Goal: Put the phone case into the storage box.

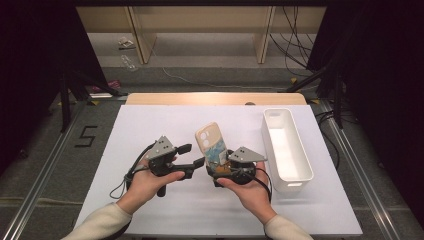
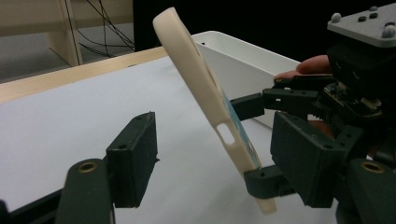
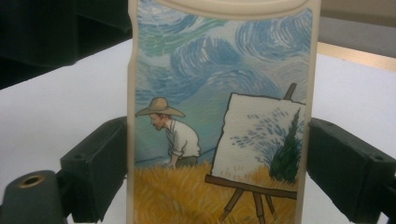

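Phone case handover — held upright

Right hand-held gripper [image 1: 220, 167] clamps the phone case [image 1: 210, 142] by its sides; left hand-held gripper [image 1: 192, 160], jaws apart, flanks it for transfer.

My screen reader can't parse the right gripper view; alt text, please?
A cream phone case printed with a painter at an easel stands upright, clamped by its side edges in the right gripper over a white table.
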`<control>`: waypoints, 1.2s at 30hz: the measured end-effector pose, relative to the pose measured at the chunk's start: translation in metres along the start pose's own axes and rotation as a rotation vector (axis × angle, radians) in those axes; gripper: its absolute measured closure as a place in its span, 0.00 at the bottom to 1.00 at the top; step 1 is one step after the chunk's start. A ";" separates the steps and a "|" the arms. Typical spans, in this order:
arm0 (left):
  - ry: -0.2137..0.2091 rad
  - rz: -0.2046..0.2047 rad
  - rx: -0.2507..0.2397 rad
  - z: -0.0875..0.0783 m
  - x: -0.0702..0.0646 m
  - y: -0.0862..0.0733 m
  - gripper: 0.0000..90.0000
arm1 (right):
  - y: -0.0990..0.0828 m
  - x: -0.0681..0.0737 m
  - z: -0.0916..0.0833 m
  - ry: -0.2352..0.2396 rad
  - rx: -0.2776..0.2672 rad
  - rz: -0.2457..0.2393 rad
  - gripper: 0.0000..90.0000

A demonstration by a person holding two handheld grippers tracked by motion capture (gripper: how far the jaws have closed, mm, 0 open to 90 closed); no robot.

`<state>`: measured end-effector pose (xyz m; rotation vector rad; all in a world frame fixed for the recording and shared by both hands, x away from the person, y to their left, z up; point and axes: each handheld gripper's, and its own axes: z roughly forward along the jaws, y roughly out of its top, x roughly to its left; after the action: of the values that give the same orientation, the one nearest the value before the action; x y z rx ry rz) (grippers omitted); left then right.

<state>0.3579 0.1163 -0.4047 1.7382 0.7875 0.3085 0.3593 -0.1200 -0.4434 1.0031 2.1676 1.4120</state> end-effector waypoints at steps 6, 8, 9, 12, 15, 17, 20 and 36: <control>-0.011 -0.020 -0.004 0.009 -0.002 0.002 0.40 | 0.000 0.002 0.001 0.000 0.003 -0.003 0.14; -0.026 -0.030 -0.009 0.011 -0.002 0.002 0.40 | 0.000 0.002 0.001 -0.001 0.002 -0.002 0.14; -0.025 -0.030 -0.008 0.012 -0.002 0.001 0.40 | 0.000 0.003 0.001 -0.002 -0.001 0.000 0.14; -0.021 -0.041 0.003 0.013 -0.002 -0.001 0.41 | 0.002 0.002 0.000 -0.003 -0.006 0.000 0.14; -0.026 -0.054 0.011 0.016 -0.002 -0.004 0.42 | 0.003 0.002 -0.001 -0.005 -0.010 -0.005 0.14; -0.030 -0.056 0.013 0.017 -0.001 -0.005 0.43 | 0.004 0.002 -0.001 -0.004 -0.015 -0.002 0.14; -0.028 -0.063 0.020 0.020 -0.001 -0.008 0.46 | 0.004 0.002 -0.001 -0.003 -0.014 -0.005 0.14; -0.067 -0.149 -0.006 0.021 0.000 -0.004 0.81 | 0.003 0.006 0.002 0.003 -0.011 -0.020 0.14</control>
<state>0.3686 0.1012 -0.4146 1.6654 0.8611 0.1509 0.3574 -0.1139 -0.4411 0.9738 2.1633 1.4158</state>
